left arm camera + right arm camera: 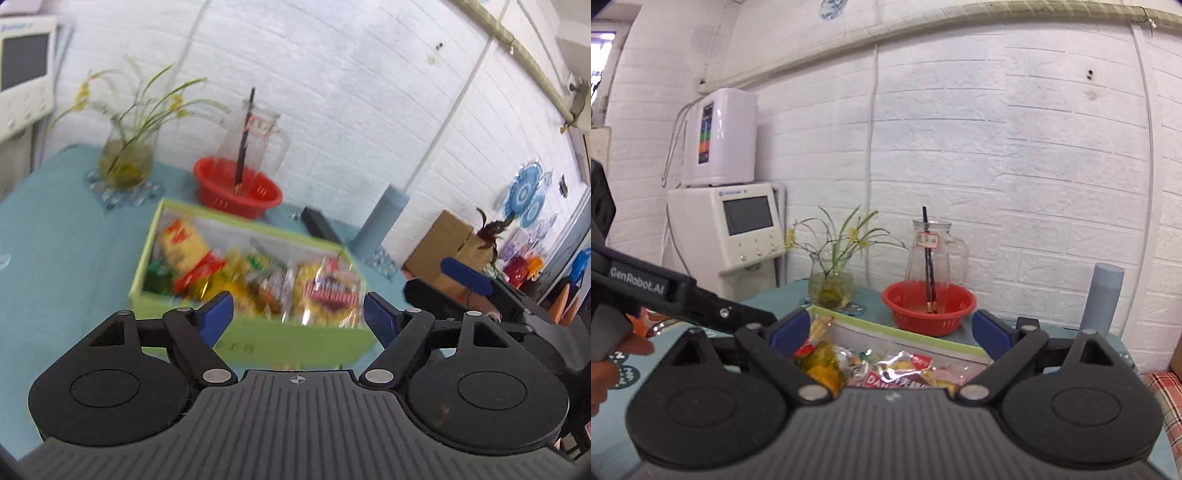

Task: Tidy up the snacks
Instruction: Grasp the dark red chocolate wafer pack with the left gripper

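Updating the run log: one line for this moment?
left gripper: open, empty | right gripper: open, empty | green cardboard snack box: full | red plastic basket: behind box

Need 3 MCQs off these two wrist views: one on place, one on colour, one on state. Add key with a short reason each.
1. Where does the red basket sit relative to the green snack box?
A. Inside it
B. Behind it, toward the wall
C. On the floor

2. What colour are the pads on the left tool fingers?
A. Blue
B. Orange
C. White

3. What state is the right tool in?
A. Shut on a snack packet
B. Shut, holding nothing
C. Open, holding nothing

Key:
1 B: in both views the basket stands on the table beyond the box's far rim, in front of the glass pitcher.
2 A: both finger pads in the left wrist view are blue.
3 C: its fingers stand wide apart with the snacks lying in the box below, none gripped.
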Tool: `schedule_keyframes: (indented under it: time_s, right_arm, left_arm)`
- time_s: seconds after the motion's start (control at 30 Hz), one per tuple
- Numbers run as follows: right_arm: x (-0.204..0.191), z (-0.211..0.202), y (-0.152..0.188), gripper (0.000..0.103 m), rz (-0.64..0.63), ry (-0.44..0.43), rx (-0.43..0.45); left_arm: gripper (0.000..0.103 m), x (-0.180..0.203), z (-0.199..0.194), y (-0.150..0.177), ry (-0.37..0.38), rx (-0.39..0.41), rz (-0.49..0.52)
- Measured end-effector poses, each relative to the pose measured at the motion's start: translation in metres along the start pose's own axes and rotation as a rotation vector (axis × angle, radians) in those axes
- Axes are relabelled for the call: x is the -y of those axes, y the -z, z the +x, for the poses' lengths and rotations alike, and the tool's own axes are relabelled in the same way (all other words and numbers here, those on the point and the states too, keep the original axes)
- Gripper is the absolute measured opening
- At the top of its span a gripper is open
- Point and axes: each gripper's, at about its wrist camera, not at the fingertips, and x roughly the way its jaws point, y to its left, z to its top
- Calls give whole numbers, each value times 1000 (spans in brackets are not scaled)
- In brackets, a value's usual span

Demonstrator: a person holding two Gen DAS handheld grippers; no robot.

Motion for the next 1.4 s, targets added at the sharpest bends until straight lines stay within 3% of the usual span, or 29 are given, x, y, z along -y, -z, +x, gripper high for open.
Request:
schedule_keyframes:
  time_s: [0.1,0.27,0.47,0.57,0.7,0.93,1.07,1.2,1.3,1.4]
  right_arm:
    - [-22,-15,18,94,12,-40,-59]
    - [-62,-29,65,94,-23,-104,-216]
    - [-82,-13,115,94,57,-169,-351]
    - [-84,-8,127,94,114,-203,-365]
    - [-87,-3,137,94,110,-231,-396]
    - [-92,-6,135,91,89,-244,-393]
    - [-92,-4,134,91,79,-222,-392]
    - [-92,-2,136,91,71,-200,-393]
    - [-94,0,136,91,52,-187,-393]
    - [-92,1,135,93,55,-183,-400]
  left_arm:
    - [64,-12,-11,30,-27,-36,-22]
    - [59,-29,-8,75,13,-132,-100]
    - [51,-22,11,97,-14,-226,-16]
    - [49,-18,21,102,-30,-259,27]
    - [38,-19,37,108,-36,-311,37]
    - [39,-11,38,115,42,-342,40]
    - [41,-1,38,114,-31,-329,70]
    - [54,4,46,110,-104,-315,68]
    - [54,12,50,112,-148,-307,98]
    - [52,14,50,112,-144,-309,98]
